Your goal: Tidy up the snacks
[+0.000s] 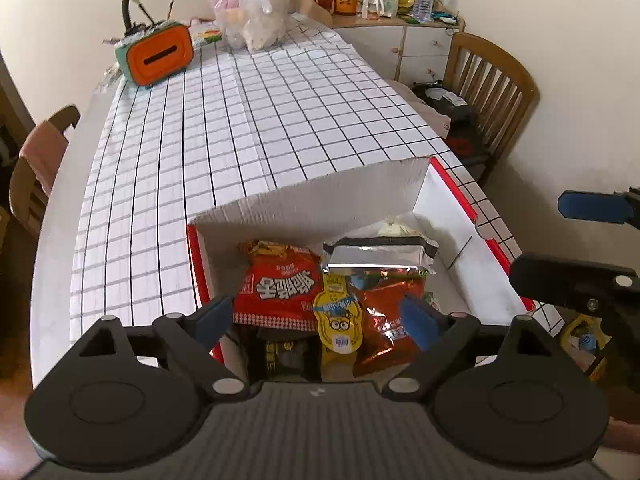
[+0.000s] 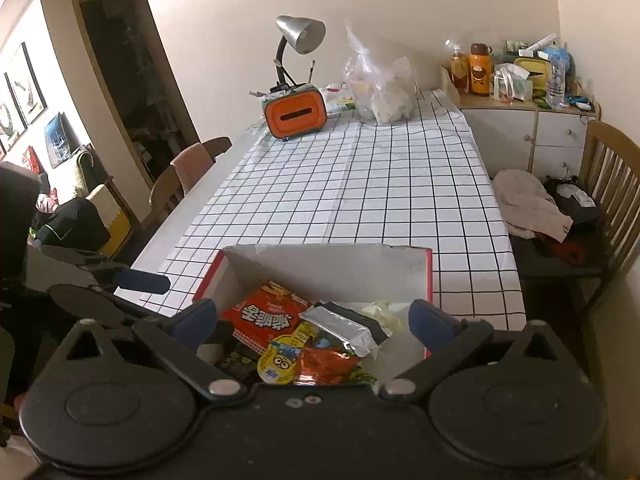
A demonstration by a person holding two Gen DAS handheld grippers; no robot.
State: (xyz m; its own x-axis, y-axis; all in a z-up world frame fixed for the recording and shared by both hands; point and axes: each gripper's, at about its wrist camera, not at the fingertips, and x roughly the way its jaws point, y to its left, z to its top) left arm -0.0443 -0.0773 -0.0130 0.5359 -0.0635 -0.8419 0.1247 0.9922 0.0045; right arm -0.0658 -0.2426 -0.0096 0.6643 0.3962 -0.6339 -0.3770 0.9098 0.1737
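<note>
A white cardboard box with a red rim point(image 1: 320, 196) point(image 2: 320, 264) stands at the near end of the checked table. Inside lie a red noodle packet point(image 1: 280, 284) point(image 2: 266, 314), a silver foil packet point(image 1: 380, 256) point(image 2: 344, 328), a yellow Minions pouch point(image 1: 338, 320) point(image 2: 280, 360), a shiny red bag point(image 1: 384, 320) point(image 2: 328, 364) and a dark packet point(image 1: 284, 354). My left gripper point(image 1: 316, 318) is open and empty just above the box's near side. My right gripper point(image 2: 316, 320) is open and empty over the box, and its fingers point(image 1: 596, 208) show at the right edge of the left wrist view.
An orange tissue box point(image 1: 158, 56) point(image 2: 298, 114), a desk lamp point(image 2: 296, 36) and a clear plastic bag point(image 1: 252, 16) point(image 2: 380, 88) stand at the table's far end. Wooden chairs point(image 1: 488, 84) point(image 2: 608, 184) flank the table. A cluttered cabinet point(image 2: 528, 120) is at the back right.
</note>
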